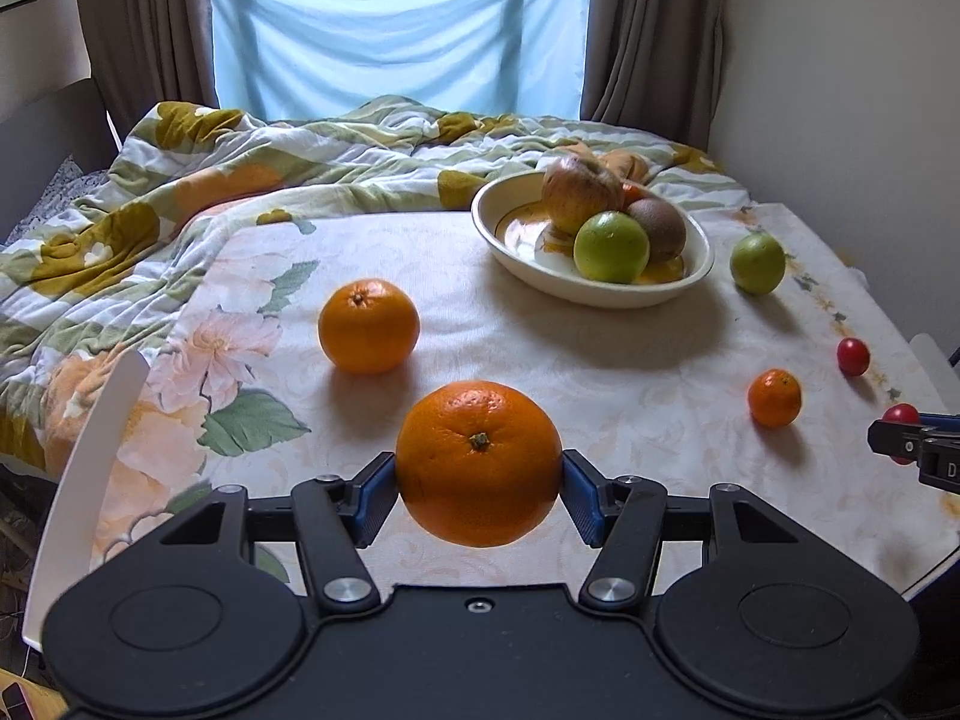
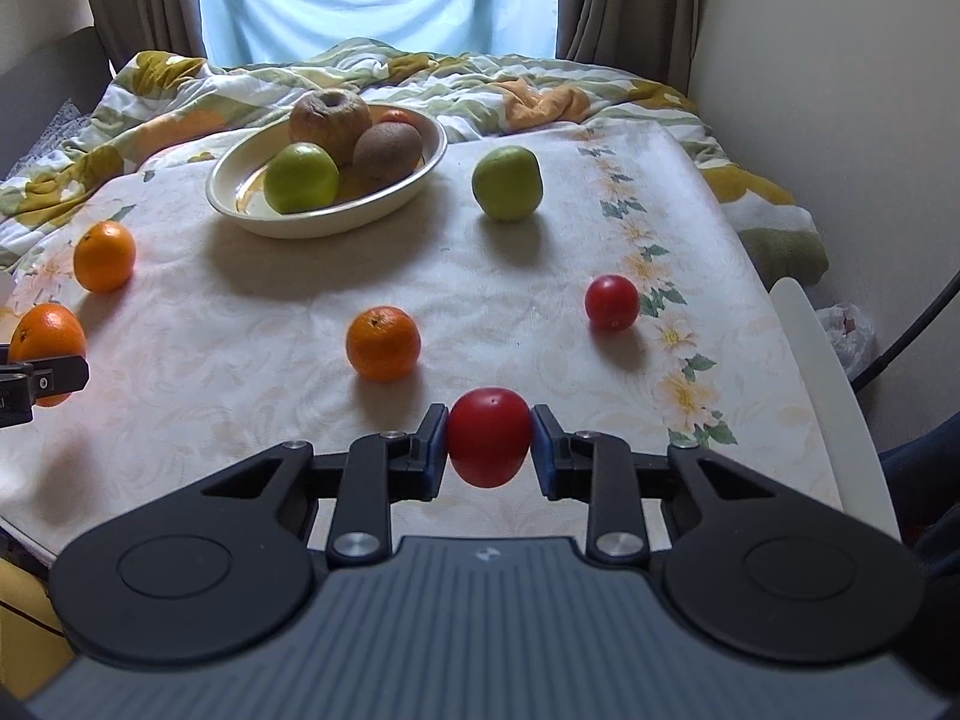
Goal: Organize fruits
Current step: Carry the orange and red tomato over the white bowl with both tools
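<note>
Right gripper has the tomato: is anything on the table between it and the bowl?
Partly. The right gripper is shut on the red tomato. A small orange sits on the cloth ahead and to the left, roughly toward the bowl. Carried above it, nothing visible blocks the way. The bowl's near left side is bare.
</note>
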`<action>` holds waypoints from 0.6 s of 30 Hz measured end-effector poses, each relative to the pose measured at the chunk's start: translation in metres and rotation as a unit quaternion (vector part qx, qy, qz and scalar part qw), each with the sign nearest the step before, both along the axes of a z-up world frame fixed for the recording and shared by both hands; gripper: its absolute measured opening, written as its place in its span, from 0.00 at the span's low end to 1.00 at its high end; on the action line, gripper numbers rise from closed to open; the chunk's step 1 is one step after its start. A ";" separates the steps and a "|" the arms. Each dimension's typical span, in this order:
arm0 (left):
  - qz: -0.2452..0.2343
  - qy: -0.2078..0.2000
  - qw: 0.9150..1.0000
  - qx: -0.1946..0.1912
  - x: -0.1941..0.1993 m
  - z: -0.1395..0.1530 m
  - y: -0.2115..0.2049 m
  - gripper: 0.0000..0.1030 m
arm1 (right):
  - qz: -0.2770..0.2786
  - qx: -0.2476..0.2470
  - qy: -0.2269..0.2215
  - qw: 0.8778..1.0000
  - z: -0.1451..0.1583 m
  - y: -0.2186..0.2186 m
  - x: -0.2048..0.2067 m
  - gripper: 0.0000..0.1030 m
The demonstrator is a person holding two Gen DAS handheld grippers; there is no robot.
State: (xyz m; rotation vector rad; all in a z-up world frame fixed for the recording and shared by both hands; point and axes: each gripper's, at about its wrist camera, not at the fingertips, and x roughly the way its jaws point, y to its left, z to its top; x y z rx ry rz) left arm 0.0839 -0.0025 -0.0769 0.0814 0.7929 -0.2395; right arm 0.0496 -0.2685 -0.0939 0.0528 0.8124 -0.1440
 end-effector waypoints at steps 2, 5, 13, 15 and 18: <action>0.000 -0.003 1.000 -0.006 -0.002 0.009 0.001 0.61 | 0.001 0.004 -0.002 1.000 0.009 0.002 -0.001 0.43; 0.000 -0.010 1.000 -0.016 -0.003 0.023 0.002 0.61 | 0.006 0.004 -0.004 1.000 0.024 0.005 -0.003 0.43; -0.006 -0.025 0.999 -0.031 0.005 0.061 -0.001 0.61 | 0.011 0.021 -0.001 1.000 0.063 0.008 0.008 0.43; -0.006 -0.030 0.999 -0.036 0.011 0.068 -0.002 0.61 | 0.016 0.022 -0.003 1.000 0.072 0.009 0.014 0.43; -0.003 -0.040 0.998 -0.038 0.023 0.077 -0.004 0.61 | 0.028 0.026 -0.008 0.999 0.083 0.010 0.024 0.43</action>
